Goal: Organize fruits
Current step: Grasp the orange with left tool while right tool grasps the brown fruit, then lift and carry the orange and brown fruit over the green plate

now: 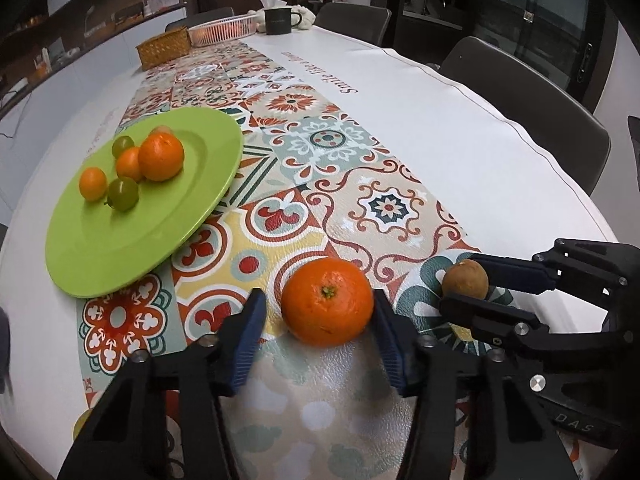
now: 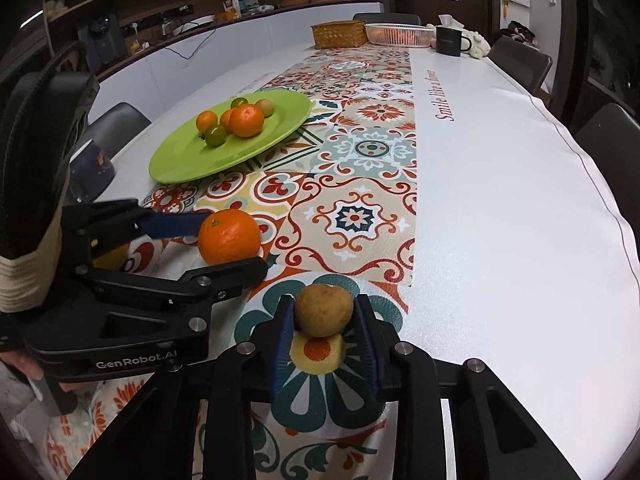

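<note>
A large orange (image 1: 327, 302) lies on the patterned cloth between the fingers of my left gripper (image 1: 318, 308); the jaws are open, the right pad touches it and the left pad stands apart. The orange also shows in the right wrist view (image 2: 229, 236). My right gripper (image 2: 324, 314) is shut on a brown round fruit (image 2: 324, 310), also visible in the left wrist view (image 1: 465, 279), resting on the cloth. A green plate (image 1: 100, 256) holds several small oranges and green fruits (image 1: 161, 157); it shows too in the right wrist view (image 2: 180, 164).
A wicker basket (image 2: 338, 35), a white plastic basket (image 2: 398, 34) and a dark mug (image 2: 449, 41) stand at the table's far end. Dark chairs (image 1: 532, 92) line the right side. The white tablecloth (image 2: 500, 200) spreads to the right.
</note>
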{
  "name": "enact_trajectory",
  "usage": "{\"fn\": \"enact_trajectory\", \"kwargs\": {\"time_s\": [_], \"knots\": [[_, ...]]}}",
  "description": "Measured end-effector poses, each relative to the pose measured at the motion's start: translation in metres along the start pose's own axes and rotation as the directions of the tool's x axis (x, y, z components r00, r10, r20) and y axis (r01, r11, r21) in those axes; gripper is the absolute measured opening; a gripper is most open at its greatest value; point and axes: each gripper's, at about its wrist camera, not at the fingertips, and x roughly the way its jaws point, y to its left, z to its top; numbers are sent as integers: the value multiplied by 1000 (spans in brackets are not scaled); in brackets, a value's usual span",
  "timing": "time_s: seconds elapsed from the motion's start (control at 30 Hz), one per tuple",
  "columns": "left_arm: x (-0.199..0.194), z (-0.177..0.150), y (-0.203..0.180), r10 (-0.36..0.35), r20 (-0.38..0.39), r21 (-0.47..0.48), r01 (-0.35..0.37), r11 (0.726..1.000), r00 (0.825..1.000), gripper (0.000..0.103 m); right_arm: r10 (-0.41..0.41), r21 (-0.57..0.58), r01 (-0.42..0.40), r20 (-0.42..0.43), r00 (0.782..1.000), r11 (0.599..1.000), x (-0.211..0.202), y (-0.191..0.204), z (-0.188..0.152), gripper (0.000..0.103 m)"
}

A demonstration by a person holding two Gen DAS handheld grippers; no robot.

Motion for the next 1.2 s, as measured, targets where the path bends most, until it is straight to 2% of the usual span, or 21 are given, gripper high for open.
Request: {"fn": "enact_trajectory", "kwargs": {"time_s": [0.03,0.23,0.57,0.77,1.2], "knots": [[0,0,0,-14,0,-2,14,1000,1000,42,-3,5,3,1,1000,1000,0,-1,0,31],[-8,-3,0,-1,10,-30,1,1000,1000,42,-20,26,20,13,1000,999,-7,-3,1,31],[-54,-16,3,28,71,-93,-21,995,997,42,-27,6,27,71,997,1000,-35,10,5,31],[-85,-25,11,98,99,-138,-83,987,990,42,-17,-9,18,117,993,1000,-55,24,8,31],[-145,-44,26,174,173,-200,-138,970,970,42,5,-48,4,203,979,999,-91,58,18,31]]}}
